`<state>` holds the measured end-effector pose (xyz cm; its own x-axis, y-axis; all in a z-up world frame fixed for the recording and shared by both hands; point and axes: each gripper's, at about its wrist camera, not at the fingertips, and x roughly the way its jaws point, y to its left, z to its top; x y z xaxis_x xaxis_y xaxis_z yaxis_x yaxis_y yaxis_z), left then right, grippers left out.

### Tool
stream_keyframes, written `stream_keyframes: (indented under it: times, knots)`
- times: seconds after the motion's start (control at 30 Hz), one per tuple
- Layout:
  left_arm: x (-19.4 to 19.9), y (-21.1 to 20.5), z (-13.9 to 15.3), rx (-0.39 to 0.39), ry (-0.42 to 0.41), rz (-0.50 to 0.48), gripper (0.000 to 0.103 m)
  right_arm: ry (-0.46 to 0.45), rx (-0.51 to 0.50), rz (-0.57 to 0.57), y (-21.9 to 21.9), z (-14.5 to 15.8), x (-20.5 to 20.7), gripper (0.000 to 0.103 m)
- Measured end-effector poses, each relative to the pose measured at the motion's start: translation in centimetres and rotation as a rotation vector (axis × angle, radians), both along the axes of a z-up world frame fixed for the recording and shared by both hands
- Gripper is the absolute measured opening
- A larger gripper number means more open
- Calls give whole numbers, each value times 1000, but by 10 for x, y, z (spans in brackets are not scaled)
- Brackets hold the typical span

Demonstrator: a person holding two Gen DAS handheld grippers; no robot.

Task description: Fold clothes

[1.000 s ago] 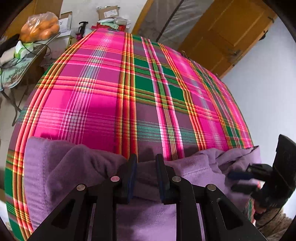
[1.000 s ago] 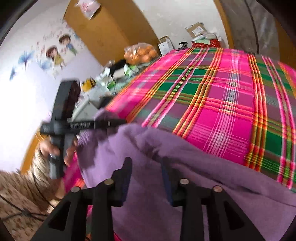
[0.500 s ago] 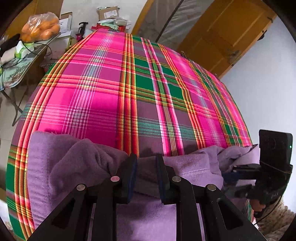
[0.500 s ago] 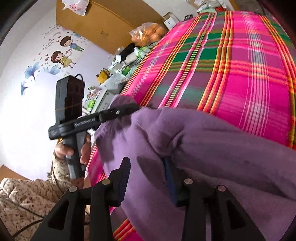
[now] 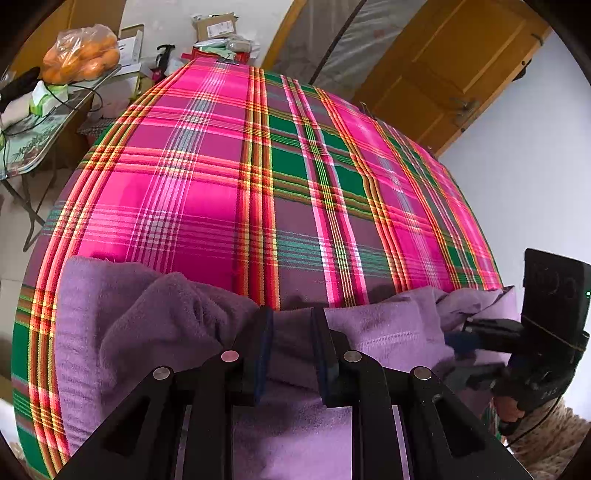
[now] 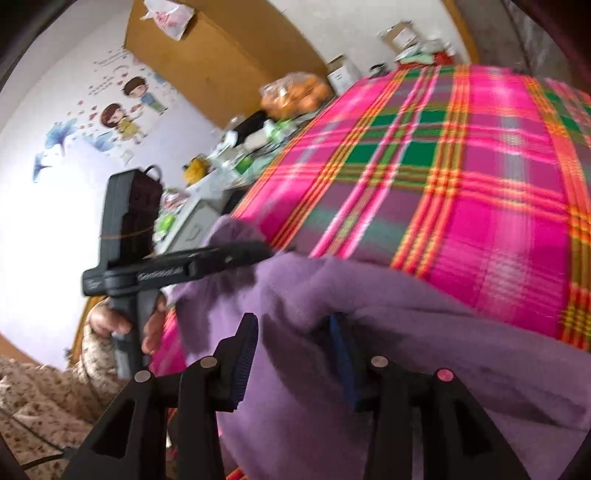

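Observation:
A purple fleece garment [image 5: 155, 332] lies bunched along the near edge of a pink plaid bed cover [image 5: 221, 184]. My left gripper [image 5: 292, 332] is shut on a fold of its upper edge. In the right wrist view that gripper's fingers [image 6: 236, 256] reach into the garment's left end [image 6: 406, 314]. My right gripper [image 6: 295, 350] has thick purple cloth lying between its fingers. Its jaws are opening and the left pad's ribbed face shows bare. From the left wrist view the right gripper [image 5: 476, 339] sits at the garment's right end.
A side table [image 5: 33, 147] with a bag of oranges [image 5: 81, 51] stands left of the bed. Boxes [image 5: 214, 26] sit beyond the far end, with a wooden door [image 5: 443, 66] at the back right. A hand [image 6: 110, 325] and floral sleeve [image 6: 37, 387] show at lower left.
The right gripper's jaws have spread wider around the purple cloth, and its view has shifted over the garment. The left gripper has kept still, still clamped on the fold.

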<state>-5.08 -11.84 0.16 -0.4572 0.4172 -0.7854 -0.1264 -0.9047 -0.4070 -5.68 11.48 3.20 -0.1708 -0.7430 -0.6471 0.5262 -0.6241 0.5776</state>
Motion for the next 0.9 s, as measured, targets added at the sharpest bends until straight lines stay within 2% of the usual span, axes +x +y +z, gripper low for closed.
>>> stream_keyframes:
  times: [0.1, 0.23, 0.3, 0.37, 0.47, 0.7, 0.9]
  knots:
    - [1, -1, -1, 8, 3, -1, 21, -34, -12, -41, 12, -3, -2, 42]
    - [1, -2, -1, 18, 8, 0, 21, -59, 36, -75, 21, -8, -5, 41]
    - [1, -2, -2, 20, 8, 1, 21, -78, 57, -82, 23, -11, -9, 37]
    - [1, -2, -2, 20, 8, 1, 21, -135, 25, -23, 18, -17, -10, 37]
    - [2, -2, -2, 18, 10, 1, 21, -146, 23, 21, 12, -21, -14, 37]
    - [2, -2, -2, 23, 18, 1, 21, -216, -81, 22, 12, -34, -29, 38]
    - [3, -3, -2, 24, 18, -1, 21, -211, -106, 18, 2, -33, -30, 39]
